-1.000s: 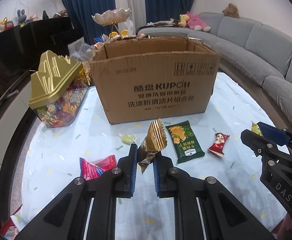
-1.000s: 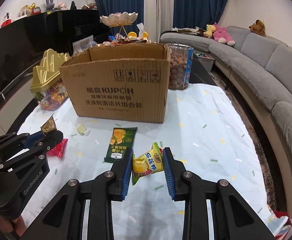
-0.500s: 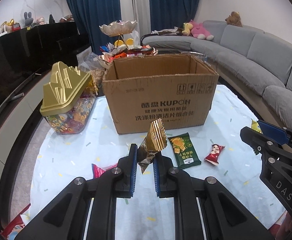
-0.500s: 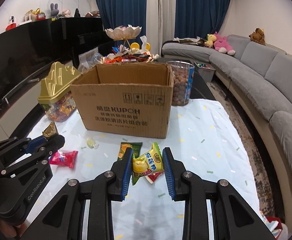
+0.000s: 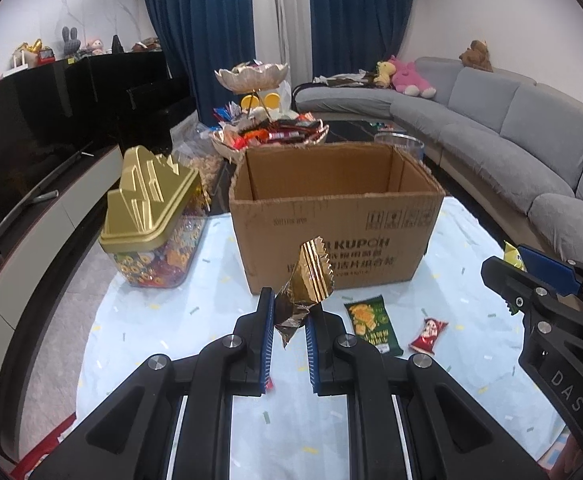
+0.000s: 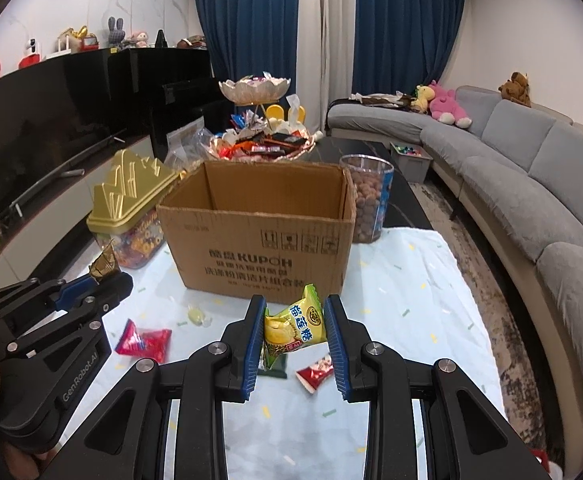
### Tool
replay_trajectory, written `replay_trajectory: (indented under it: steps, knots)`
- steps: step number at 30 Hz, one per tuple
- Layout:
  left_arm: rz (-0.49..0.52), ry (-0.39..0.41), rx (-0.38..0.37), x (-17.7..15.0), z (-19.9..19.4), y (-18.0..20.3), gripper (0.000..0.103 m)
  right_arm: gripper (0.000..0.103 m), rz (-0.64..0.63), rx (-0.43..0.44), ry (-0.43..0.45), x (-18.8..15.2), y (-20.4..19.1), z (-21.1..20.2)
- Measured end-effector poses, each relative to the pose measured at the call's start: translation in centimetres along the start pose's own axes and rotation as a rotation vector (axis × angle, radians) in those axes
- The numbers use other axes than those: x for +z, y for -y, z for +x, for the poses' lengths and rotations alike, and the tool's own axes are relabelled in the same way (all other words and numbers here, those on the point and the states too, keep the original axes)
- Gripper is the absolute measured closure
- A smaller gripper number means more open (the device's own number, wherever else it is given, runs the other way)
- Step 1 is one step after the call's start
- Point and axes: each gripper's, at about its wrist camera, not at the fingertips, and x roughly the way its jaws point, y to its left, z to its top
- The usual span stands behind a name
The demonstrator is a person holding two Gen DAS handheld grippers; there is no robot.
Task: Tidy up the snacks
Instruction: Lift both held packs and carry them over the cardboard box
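My left gripper has its fingers closed on a gold foil snack, held above the table in front of the open cardboard box. My right gripper has its fingers pinching a yellow-green candy packet, also raised short of the box. On the table lie a green snack packet, a small red packet beside it, and another red packet to the left. A gold-lidded candy jar stands left of the box.
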Motion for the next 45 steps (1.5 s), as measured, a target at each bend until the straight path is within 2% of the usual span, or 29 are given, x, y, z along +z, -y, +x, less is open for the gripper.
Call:
replay_trajectory:
  steps: [22,34,45]
  knots:
    - [-0.013,0.054,-0.005,5.2,-1.0,0.1,0.087,0.072,0.018,-0.009,0.088,5.7,0.3,-0.8]
    - [-0.02,0.067,0.003,8.0,0.5,-0.6,0.087,0.072,0.01,-0.009,0.118,8.9,0.3,0.6]
    - [-0.018,0.06,0.003,9.6,3.0,-1.1,0.087,0.072,0.005,-0.007,0.106,10.8,0.0,3.1]
